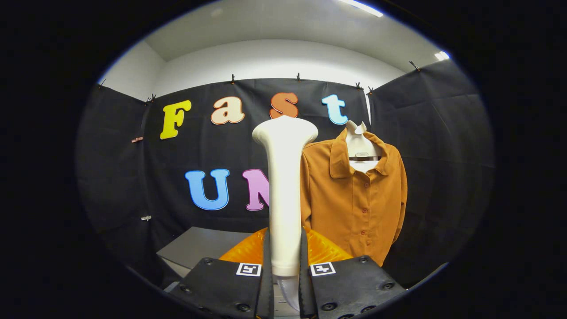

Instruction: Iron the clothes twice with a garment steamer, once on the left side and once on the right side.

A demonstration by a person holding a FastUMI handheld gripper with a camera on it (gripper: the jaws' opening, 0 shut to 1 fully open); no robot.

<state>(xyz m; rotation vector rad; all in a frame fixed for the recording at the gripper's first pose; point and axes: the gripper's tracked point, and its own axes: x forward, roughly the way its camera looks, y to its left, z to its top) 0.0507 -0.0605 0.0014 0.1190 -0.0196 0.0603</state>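
Observation:
My gripper (284,266) is shut on the white garment steamer (283,186), both black fingers (266,261) pressing its handle from either side. The steamer stands upright between the fingers, its wide head at the top. Beyond it and a little to the right hangs an orange-brown button shirt (354,199) on a white hanger form (362,148), facing me. The steamer covers the shirt's left edge and sleeve. The steamer head is apart from the cloth, nearer to me than the shirt.
An orange translucent part (243,250) sits just behind the fingers at the steamer's base. A grey table top (199,248) lies lower left, ahead of the fingers. Black cloth walls close in the booth on three sides.

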